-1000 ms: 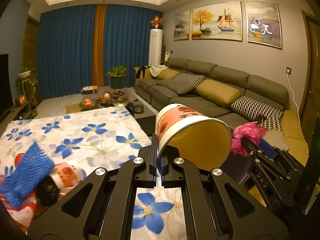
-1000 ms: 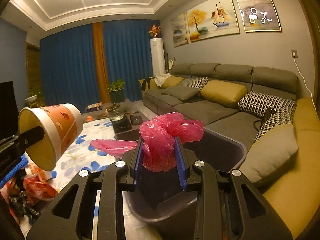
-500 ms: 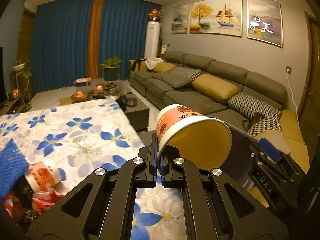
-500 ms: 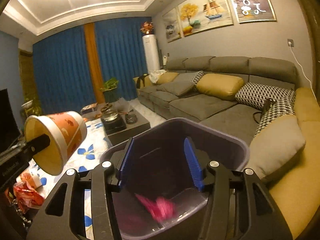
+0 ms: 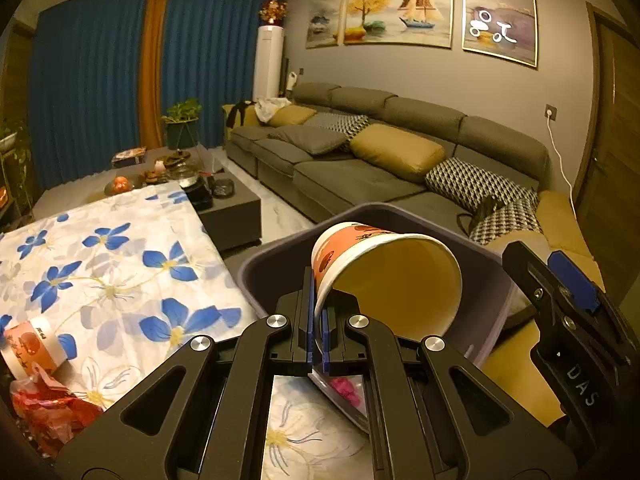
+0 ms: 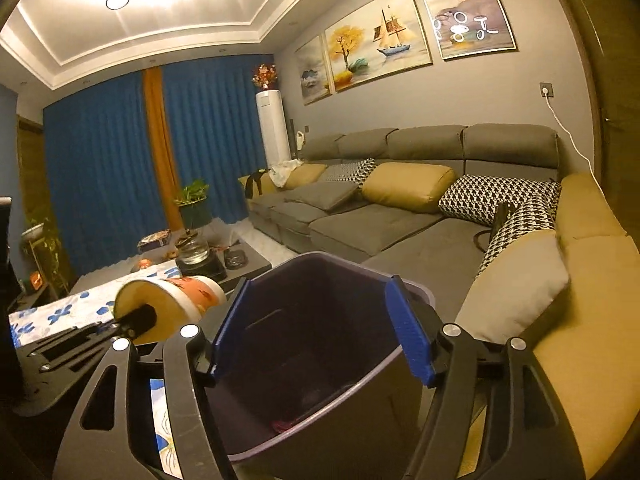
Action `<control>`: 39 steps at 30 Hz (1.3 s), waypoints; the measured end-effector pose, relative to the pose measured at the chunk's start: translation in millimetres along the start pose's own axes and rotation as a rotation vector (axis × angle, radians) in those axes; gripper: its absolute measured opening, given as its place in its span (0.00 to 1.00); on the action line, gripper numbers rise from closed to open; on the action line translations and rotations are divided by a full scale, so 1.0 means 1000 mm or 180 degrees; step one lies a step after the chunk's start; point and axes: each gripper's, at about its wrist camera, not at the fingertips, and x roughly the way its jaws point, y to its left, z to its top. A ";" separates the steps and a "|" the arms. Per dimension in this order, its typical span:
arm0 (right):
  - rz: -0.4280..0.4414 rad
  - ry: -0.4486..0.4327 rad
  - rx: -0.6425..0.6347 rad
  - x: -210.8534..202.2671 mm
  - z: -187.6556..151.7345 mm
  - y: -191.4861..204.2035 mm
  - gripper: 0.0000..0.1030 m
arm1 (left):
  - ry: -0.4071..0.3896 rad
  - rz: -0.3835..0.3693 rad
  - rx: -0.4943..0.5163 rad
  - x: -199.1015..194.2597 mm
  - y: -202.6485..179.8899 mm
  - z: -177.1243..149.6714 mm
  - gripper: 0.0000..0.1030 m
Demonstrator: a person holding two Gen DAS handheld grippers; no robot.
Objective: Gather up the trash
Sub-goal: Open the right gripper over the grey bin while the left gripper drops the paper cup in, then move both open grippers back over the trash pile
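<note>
The left claw (image 5: 318, 326) is pinched nearly closed, pointing forward; the right claw (image 6: 316, 330) is spread wide, tilted downward.

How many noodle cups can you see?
2. One noodle cup is pinched by its rim in the left gripper over the bin; another lies on the flowered table. More may be hidden.

1. Warm, dim indoor light tinted both views yellow.
2. Recessed ceiling lights (image 6: 116, 0) at the upper left of the right wrist view blew out to white glare.
3. Fisheye distortion bent the walls and darkened every corner.
4. A painting (image 5: 498, 20) at the upper right carried bright reflections.
5. Focus was fairly sharp.
</note>
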 end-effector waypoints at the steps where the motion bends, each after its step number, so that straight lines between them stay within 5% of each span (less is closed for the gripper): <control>1: -0.0005 0.0002 0.0011 0.000 0.000 0.001 0.65 | 0.0003 -0.0004 0.0011 0.001 -0.001 -0.001 0.02; 7: -0.0024 0.0002 0.0023 -0.002 0.003 -0.002 0.65 | 0.0108 -0.0110 0.0040 0.010 -0.004 -0.004 0.04; 9: -0.0024 -0.0004 0.0020 -0.003 0.002 -0.001 0.65 | 0.0130 -0.0110 0.0070 0.011 -0.005 -0.006 0.13; 13: -0.0033 -0.0015 0.0019 -0.006 0.003 -0.001 0.66 | 0.0071 -0.0097 0.0029 0.008 -0.002 -0.007 0.55; 17: -0.0049 -0.0041 0.0014 -0.010 0.004 -0.001 0.66 | -0.0070 -0.0044 -0.0061 -0.004 0.007 -0.005 0.73; 23: -0.0032 -0.0080 -0.0039 -0.020 0.004 0.002 0.66 | -0.0162 0.0028 -0.0191 -0.026 0.018 -0.007 0.79; 39: 0.0288 0.0002 -0.0194 -0.057 -0.021 0.049 0.74 | -0.0341 0.0848 -0.0472 -0.135 0.084 -0.049 0.84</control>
